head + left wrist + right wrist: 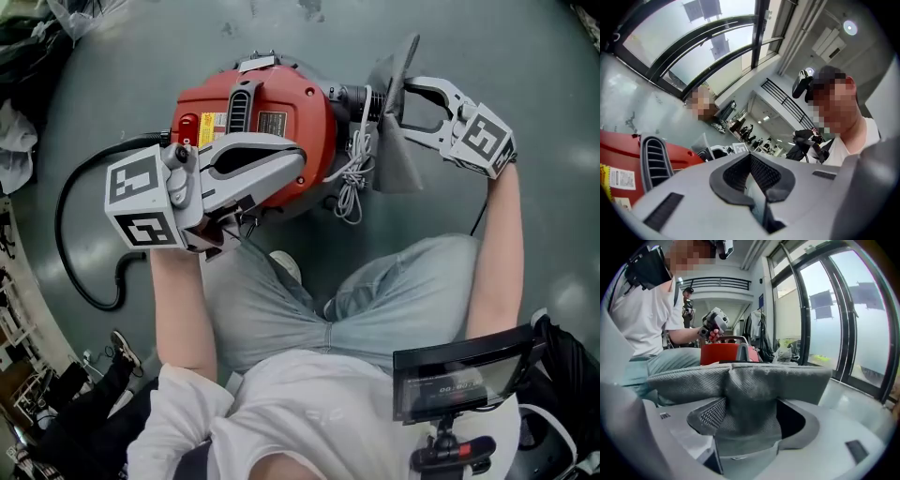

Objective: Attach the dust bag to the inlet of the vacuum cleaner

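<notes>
Right fingers (707, 414) pinch dust bag (754, 380); left gripper (751, 158) closed, empty; brace vacuum cleaner (272, 103), seat bag squarely on inlet (349, 96)

I count one red vacuum cleaner (253, 122), one grey dust bag (398, 141) and one bundle of white cord (354, 173). One black cable (80, 272) curls over the floor. My tongs are two, the left gripper (751, 180) and the right gripper (750, 427), with two marker cubes, one on each (141, 202) (487, 139). One small screen (459, 375) sits at my chest, and one black shoe (122, 349) shows near the cable.
</notes>
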`<state>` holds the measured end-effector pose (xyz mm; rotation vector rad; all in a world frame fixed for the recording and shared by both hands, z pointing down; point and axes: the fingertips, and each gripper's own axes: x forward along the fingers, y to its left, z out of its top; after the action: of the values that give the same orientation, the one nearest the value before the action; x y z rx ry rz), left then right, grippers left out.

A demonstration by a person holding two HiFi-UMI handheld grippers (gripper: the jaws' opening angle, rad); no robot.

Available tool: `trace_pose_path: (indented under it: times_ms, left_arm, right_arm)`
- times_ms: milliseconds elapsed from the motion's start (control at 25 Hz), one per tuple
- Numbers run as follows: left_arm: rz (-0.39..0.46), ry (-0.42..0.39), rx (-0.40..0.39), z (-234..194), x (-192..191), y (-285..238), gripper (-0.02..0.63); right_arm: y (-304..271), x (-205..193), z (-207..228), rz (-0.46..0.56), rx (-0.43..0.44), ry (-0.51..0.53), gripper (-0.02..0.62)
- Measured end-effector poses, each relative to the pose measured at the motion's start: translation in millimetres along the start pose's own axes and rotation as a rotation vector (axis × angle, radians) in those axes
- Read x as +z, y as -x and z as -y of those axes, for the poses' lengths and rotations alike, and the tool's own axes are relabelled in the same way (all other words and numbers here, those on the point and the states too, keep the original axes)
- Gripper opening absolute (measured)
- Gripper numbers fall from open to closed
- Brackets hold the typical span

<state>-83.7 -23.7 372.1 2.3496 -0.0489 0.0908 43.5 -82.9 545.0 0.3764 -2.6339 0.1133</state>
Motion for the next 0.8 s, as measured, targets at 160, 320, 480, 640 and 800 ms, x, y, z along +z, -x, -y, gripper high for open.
trace_pose_path:
  times_ms: [160,320,480,640,800]
  left_arm:
    - [-0.01,0.007,-0.011,3.8,0.3,0.6,0.006]
    - [-0.002,0.014,-0.029,8.6,1.3,4.3,0.006]
    - [0.011,0.016,-0.043,9.0,0.4,5.9,0.006]
    - [0.015,0.026,-0.051,9.7,0.5,5.8,0.006]
    - [0.017,0.022,-0.048,9.6,1.4,5.3,0.006]
  right_arm:
    - [-8.3,0.7,0.0,-0.041,0.008,0.02,0.337]
    - [-4.6,25.5,-14.9,-0.069,0.08,0.082,0.337]
    - [-9.7,24.1,-10.7,-0.014,0.102,-0.002,0.337]
    - [-5.9,29.6,-15.7,-0.007,0.088,0.009,0.337]
    - [-11.1,32.3,-14.2,0.04,0.101,-0.062,0.337]
